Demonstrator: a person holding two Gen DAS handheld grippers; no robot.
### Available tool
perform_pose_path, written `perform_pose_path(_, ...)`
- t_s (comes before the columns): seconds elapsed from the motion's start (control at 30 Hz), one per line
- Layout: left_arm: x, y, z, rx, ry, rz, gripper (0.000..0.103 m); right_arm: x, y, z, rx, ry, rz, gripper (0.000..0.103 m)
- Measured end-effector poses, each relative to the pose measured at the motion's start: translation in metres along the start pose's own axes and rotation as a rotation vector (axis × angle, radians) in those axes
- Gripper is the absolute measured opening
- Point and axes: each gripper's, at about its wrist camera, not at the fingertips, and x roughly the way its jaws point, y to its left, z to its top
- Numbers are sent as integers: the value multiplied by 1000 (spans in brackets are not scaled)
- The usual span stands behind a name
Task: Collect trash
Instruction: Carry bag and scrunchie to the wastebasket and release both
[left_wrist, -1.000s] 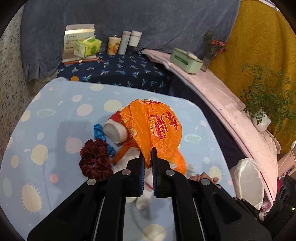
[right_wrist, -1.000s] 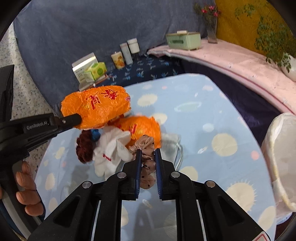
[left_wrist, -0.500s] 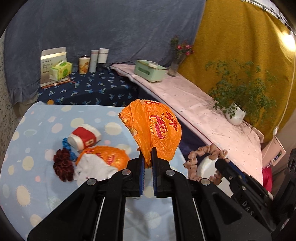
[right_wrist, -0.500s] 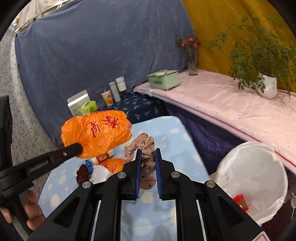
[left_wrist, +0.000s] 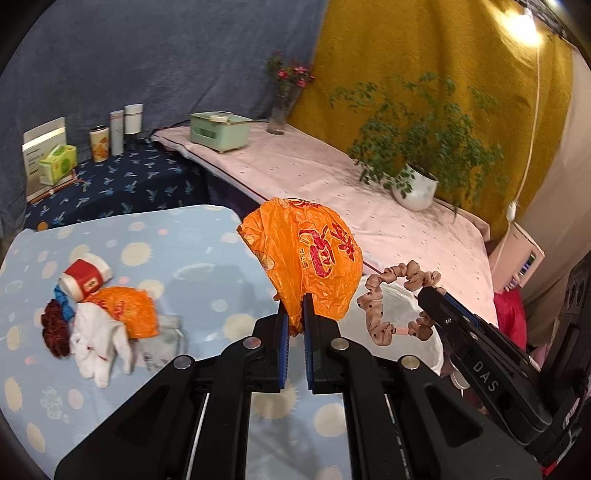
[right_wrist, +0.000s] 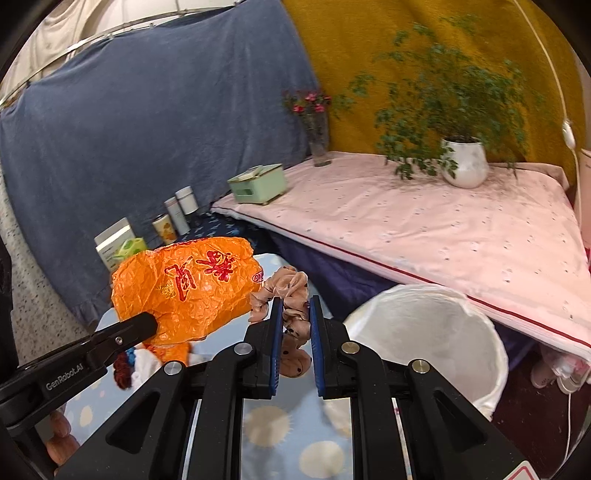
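**Two claws, each holding something over the blue table**

The left gripper (left_wrist: 294, 317) is squeezed tight on an orange plastic bag (left_wrist: 306, 258). The bag is crinkly and puffed up, with red writing on it. It hangs in the air above the edge of the blue spotted table (left_wrist: 177, 251), pinched at its bottom end between the two blue pads.

The right gripper (right_wrist: 295, 317) is closed on a pink-brown scrunchie (right_wrist: 291, 306). The scrunchie is soft and ruffled, with small dark dots. From the left camera it looks like a floppy ring (left_wrist: 391, 306) dangling from the claw tip, in front of the white trash bin (right_wrist: 436, 332). The bin is round, lined with a white bag, and stands just beside the table, next to the pink bed cover (right_wrist: 424, 229).

More things lie on the table, all close together: another orange bag (left_wrist: 127, 310), a white glove (left_wrist: 98, 343), a red and white cup (left_wrist: 85, 282) tipped on its side, a dark red scrunchie (left_wrist: 54, 328), a bit of blue (left_wrist: 62, 304) and a small clear packet (left_wrist: 162, 339).
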Motion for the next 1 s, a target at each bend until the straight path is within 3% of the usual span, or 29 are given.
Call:
perform_pose_path(0.4,42,-62,-22,86,94,-75,7,5,-76,-12,102,30,-95,13)
perform_pose_path(0.77,78,-80,-38,100,166,-89,9,22,-109,-30,152,82,-140,16)
perform_pose_path(0.83,80,-79,-38,92,170,-78,20,22,-110,-32,151,74,-159,20)
perform_pose_path(0.87,82,-78,-38,85,171,-67,35,22,-110,-32,149,75,-161,21)
perform_pose_path(1.0,83,-74,-39,78,168,-47,39,21,-111,-33,144,76,-162,21)
